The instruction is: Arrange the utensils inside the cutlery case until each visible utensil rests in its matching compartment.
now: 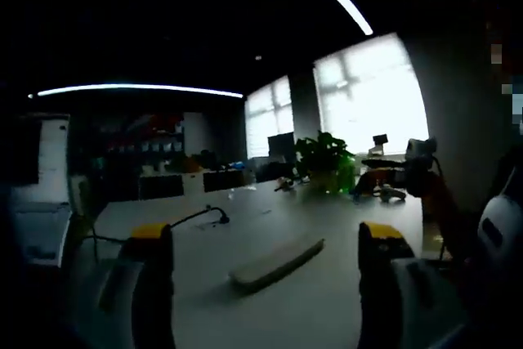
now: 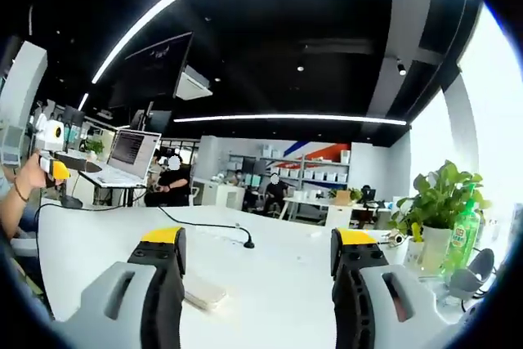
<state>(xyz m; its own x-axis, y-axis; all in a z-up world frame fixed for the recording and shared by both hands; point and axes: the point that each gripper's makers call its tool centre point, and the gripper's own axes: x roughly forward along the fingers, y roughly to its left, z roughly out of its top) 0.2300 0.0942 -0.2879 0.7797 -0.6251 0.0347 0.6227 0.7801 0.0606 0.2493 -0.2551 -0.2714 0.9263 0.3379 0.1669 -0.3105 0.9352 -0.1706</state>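
Note:
In the dim left gripper view a long, flat, pale case [image 1: 278, 261] lies on the white table [image 1: 245, 226], a little ahead of my left gripper [image 1: 266, 233]. That gripper is open, its yellow-tipped jaws wide apart with nothing between them. In the right gripper view a pale flat object [image 2: 204, 290] lies on the table [image 2: 278, 284] just inside the left jaw. My right gripper [image 2: 260, 236] is open above the table and holds nothing. I cannot make out what is in the case.
A black cable [image 2: 214, 226] runs across the table to a small plug. A potted plant [image 2: 441, 194] and a green bottle [image 2: 464, 234] stand at the right. A laptop [image 2: 131, 153] sits far left, near a hand [image 2: 24, 177] holding a yellow-tipped device. People sit at desks behind.

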